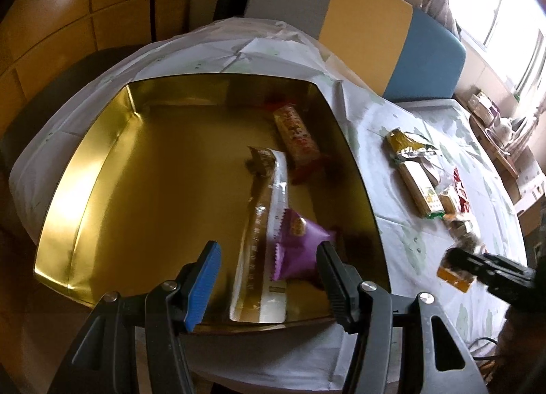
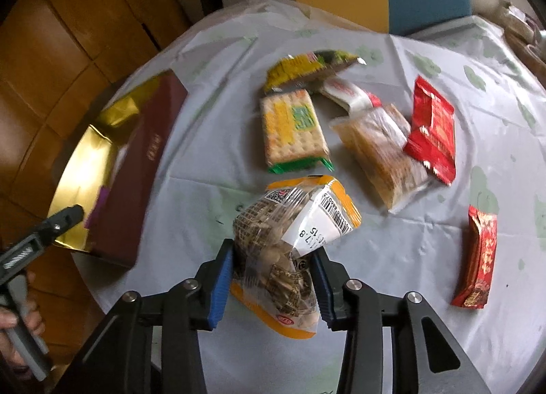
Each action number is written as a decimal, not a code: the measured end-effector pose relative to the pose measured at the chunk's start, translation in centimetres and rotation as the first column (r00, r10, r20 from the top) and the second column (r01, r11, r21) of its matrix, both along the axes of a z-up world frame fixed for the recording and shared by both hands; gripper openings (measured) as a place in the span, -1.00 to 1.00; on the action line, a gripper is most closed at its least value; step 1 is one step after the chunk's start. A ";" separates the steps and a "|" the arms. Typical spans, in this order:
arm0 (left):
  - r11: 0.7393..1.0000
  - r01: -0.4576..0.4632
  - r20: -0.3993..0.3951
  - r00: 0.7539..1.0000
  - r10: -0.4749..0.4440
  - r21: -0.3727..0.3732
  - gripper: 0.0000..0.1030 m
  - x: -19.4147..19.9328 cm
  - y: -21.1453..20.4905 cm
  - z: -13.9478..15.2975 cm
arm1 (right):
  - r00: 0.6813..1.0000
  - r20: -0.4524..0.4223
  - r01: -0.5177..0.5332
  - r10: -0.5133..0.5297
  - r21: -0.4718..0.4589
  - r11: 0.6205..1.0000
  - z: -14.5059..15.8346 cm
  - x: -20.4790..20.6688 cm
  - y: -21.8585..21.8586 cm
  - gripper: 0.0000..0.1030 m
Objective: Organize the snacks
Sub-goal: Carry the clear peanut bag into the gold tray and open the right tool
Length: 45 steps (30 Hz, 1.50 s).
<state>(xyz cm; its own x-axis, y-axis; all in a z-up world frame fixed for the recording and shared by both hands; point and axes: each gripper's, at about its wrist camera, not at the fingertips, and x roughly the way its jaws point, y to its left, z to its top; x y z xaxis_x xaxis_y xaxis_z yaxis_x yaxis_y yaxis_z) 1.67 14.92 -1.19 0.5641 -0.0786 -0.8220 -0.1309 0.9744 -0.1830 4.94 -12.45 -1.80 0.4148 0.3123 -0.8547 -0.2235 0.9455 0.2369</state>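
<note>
A shallow gold-lined box [image 1: 153, 172] with a maroon outside [image 2: 143, 168] sits on the table's left side. In it lie a red-and-white bar [image 1: 297, 134], a long silver pack [image 1: 269, 223] and a purple packet [image 1: 300, 247]. My left gripper [image 1: 269, 250] hovers open over the box's near right part, its pads touching nothing. My right gripper [image 2: 273, 250] is shut on a clear, orange-edged snack bag [image 2: 293, 223], held just above the tablecloth to the right of the box. That bag [image 1: 455, 276] also shows in the left wrist view.
Loose snacks lie on the white patterned tablecloth [image 2: 211, 52]: a cracker pack [image 2: 293, 127], a yellow-green pack [image 2: 307, 66], a clear biscuit bag [image 2: 378, 155], a red packet [image 2: 433, 131], a red bar [image 2: 477, 257]. A grey, yellow and blue chair back [image 1: 358, 11] stands behind the table.
</note>
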 end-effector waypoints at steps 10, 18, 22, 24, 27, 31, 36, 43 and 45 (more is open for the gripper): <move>0.996 -0.085 0.011 0.996 0.085 -0.013 0.15 -0.5 2.9 0.1 | 0.973 0.119 -0.206 0.199 0.053 0.977 6.0 1.0 7.6 -0.16; 0.993 -0.117 0.004 0.993 0.117 -0.021 0.15 -0.8 4.3 -0.2 | 0.938 0.144 -0.335 0.314 0.153 0.930 6.9 4.5 15.6 0.02; 0.993 -0.116 0.000 0.993 0.116 -0.018 0.15 -0.8 4.4 -0.4 | 0.945 0.107 -0.321 0.309 0.127 0.938 5.1 5.2 16.8 0.24; 0.992 -0.120 -0.006 0.993 0.120 -0.024 0.15 -0.6 4.4 -0.7 | 0.945 0.097 -0.322 0.312 0.118 0.939 4.5 5.0 17.0 0.24; 0.994 -0.107 -0.013 0.994 0.107 -0.024 0.15 -0.4 4.1 -1.0 | 0.949 0.089 -0.310 0.302 0.095 0.946 3.9 4.3 16.3 0.24; 0.996 -0.082 -0.009 0.997 0.082 -0.014 0.15 -0.3 3.5 -0.8 | 0.957 0.080 -0.284 0.278 0.090 0.955 3.6 3.7 15.1 0.24; 0.997 -0.075 -0.001 0.997 0.075 -0.001 0.15 -0.6 3.1 -0.5 | 0.962 0.092 -0.267 0.259 0.089 0.960 3.5 2.9 14.3 0.24; 0.998 -0.065 0.019 0.998 0.064 0.017 0.15 -1.0 2.5 0.3 | 0.960 0.141 -0.251 0.240 0.060 0.966 4.4 1.7 13.2 0.25; 0.998 -0.057 0.025 0.998 0.056 0.026 0.15 -1.0 2.1 0.5 | 0.960 0.156 -0.241 0.232 0.043 0.970 4.6 1.3 12.7 0.26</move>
